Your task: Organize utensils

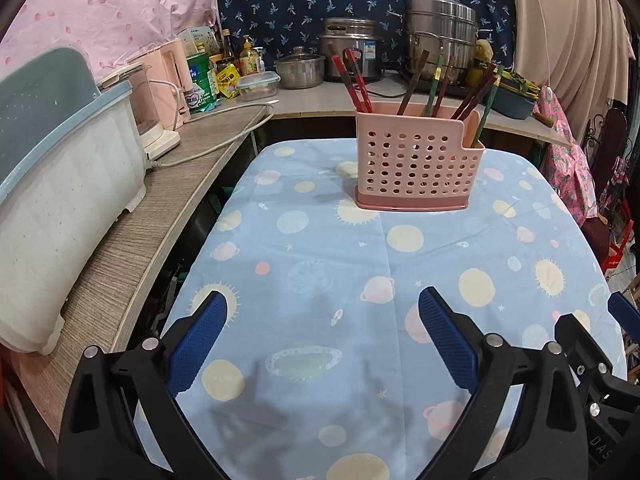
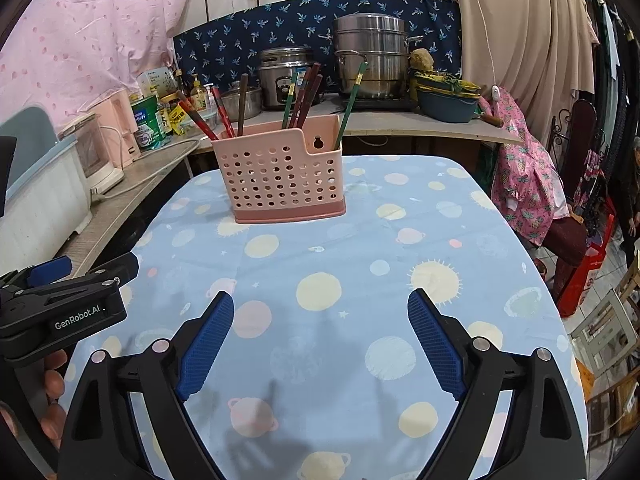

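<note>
A pink perforated utensil holder stands upright at the far end of the table, also in the right wrist view. Several chopsticks in red, brown and green stand in it, leaning outward. My left gripper is open and empty, low over the blue planet-print tablecloth, well short of the holder. My right gripper is open and empty over the cloth. The left gripper's body shows at the left edge of the right wrist view.
A wooden counter runs along the left with a white and blue dish rack and a pink kettle. Steel pots, jars and a blue basin stand on the back counter. Chairs and hanging cloth are at the right.
</note>
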